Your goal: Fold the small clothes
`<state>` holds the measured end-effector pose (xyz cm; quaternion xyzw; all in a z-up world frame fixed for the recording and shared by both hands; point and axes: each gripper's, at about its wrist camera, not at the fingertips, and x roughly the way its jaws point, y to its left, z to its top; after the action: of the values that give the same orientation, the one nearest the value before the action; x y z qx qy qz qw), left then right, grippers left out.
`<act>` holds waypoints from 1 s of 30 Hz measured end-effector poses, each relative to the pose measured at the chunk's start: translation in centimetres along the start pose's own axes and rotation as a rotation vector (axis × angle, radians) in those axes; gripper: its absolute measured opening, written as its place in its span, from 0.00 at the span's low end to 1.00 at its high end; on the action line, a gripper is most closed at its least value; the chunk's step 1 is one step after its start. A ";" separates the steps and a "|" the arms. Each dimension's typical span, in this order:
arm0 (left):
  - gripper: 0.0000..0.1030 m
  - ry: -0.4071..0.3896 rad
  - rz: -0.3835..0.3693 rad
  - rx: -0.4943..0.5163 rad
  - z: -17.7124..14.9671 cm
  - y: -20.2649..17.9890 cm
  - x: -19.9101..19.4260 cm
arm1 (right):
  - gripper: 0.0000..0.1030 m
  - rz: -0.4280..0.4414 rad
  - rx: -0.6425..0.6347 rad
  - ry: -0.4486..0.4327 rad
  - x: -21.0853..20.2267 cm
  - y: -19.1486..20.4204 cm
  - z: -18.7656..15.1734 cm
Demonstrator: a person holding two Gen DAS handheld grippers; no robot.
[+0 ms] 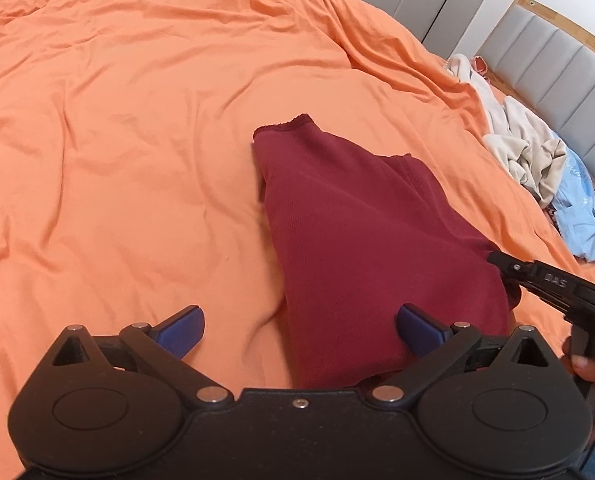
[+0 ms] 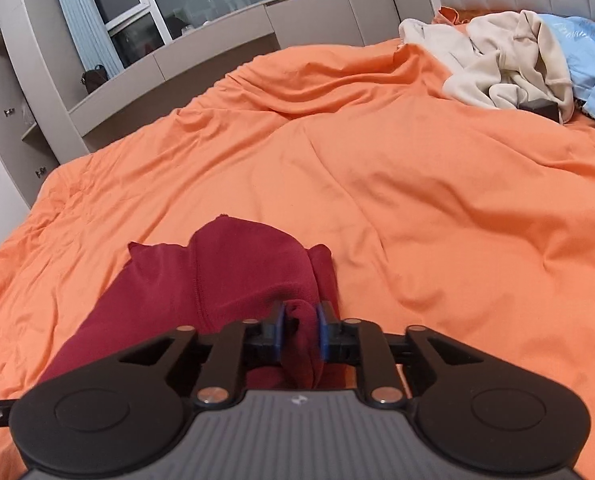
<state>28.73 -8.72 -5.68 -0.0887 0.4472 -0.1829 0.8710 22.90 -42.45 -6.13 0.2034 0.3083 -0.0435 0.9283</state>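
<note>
A dark red knit garment (image 1: 361, 232) lies folded lengthwise on the orange bedcover (image 1: 137, 120). Its hem end points away from me. In the left wrist view my left gripper (image 1: 301, 330) hangs open over the garment's near end, with the right blue pad above the cloth and the left pad above bare cover. My right gripper (image 1: 497, 260) comes in from the right and pinches the garment's right edge. In the right wrist view a bunched fold of the red garment (image 2: 217, 272) sits pressed between the blue pads of the right gripper (image 2: 301, 330).
A loose pile of beige clothes (image 2: 505, 60) and light blue clothes (image 1: 577, 200) lies by the padded grey headboard (image 1: 557, 52). Grey cabinets and a window (image 2: 157, 20) stand past the bed's far side. A person's hand (image 1: 589, 368) holds the right gripper.
</note>
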 end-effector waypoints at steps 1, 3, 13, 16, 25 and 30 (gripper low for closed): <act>0.99 -0.002 0.001 -0.004 0.0 0.1 -0.1 | 0.34 -0.007 -0.005 -0.009 -0.6 0.1 0.0; 0.99 -0.009 -0.001 -0.013 0.1 0.2 -0.3 | 0.53 -0.006 -0.036 -0.021 -2.0 0.4 -0.1; 0.99 -0.025 0.006 -0.025 0.2 0.2 -0.9 | 0.90 0.155 -0.409 0.058 -7.9 6.2 -5.5; 0.99 -0.025 0.005 -0.027 0.0 0.2 -1.1 | 0.82 0.162 -0.464 0.061 -7.7 7.6 -6.7; 0.99 -0.028 -0.003 -0.023 -0.3 0.3 -1.6 | 0.11 0.104 -0.536 -0.019 -6.7 8.9 -7.5; 0.99 -0.012 0.011 -0.005 -0.6 0.1 -1.1 | 0.11 -0.002 -0.661 -0.101 -8.5 9.5 -7.2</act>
<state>27.66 -8.15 -5.22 -0.0897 0.4428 -0.1763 0.8745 14.00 -31.28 -3.01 -0.1112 0.2597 0.0481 0.9581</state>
